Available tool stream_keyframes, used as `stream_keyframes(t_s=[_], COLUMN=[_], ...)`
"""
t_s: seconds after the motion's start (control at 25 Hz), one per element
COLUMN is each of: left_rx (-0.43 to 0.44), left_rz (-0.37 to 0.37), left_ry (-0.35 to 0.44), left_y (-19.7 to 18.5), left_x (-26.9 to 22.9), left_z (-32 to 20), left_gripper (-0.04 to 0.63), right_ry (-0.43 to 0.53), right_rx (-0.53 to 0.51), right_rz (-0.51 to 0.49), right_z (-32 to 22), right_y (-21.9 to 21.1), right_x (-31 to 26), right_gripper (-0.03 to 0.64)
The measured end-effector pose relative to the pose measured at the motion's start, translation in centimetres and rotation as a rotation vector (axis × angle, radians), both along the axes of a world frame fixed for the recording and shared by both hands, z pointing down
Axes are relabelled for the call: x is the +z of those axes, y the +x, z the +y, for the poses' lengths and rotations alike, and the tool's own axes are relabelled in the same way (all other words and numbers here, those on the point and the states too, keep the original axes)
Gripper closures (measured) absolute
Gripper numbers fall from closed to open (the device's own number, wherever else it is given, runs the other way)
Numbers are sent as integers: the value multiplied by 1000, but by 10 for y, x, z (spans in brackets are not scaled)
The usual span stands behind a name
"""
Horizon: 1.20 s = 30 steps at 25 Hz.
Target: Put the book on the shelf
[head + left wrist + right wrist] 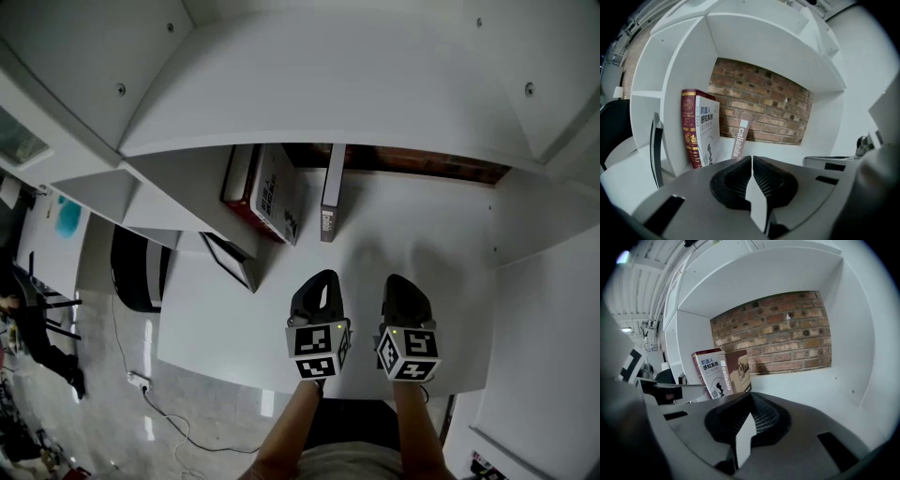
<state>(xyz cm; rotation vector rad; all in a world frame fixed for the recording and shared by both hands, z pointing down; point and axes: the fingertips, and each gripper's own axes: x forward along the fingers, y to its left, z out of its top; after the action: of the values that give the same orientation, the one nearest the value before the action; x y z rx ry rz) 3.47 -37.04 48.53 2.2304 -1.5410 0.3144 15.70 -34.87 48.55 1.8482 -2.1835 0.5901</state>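
A thin brown book stands upright on the white shelf board, leaning slightly toward a thick red-spined book with a white cover at the compartment's left. Both grippers hover side by side in front of the books, well short of them. My left gripper has its jaws pressed together with nothing between them. My right gripper is likewise shut and empty. The brown book shows its printed spine just past the left jaws, and its cover faces the right gripper view.
A brick wall backs the compartment, with white side walls and a shelf above. A black-framed panel leans at the left partition. A black chair and a floor cable lie beyond the left edge.
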Motion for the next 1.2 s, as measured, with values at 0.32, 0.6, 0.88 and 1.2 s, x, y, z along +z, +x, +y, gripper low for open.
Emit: stream_keyframes(t_s=[0.32,0.6,0.88,1.2], left_rx=[-1,11,15,16], left_rz=[1,-19,-28,-27], left_ry=[31,54,98,108], left_y=[-5,-7,-6,-3], left_x=[-23,-34,-52,-57], left_z=[38,56,63,69], left_gripper=[575,575,575,575], right_ry=[32,76,107,119], right_rx=[-40,-44,-60,-63], right_rz=[3,-3,-3,-5], right_z=[31,44,53,59], right_y=[-14,-17,-25,-27], right_x=[-14,-33,-46,-52], right_gripper=[600,600,600,600])
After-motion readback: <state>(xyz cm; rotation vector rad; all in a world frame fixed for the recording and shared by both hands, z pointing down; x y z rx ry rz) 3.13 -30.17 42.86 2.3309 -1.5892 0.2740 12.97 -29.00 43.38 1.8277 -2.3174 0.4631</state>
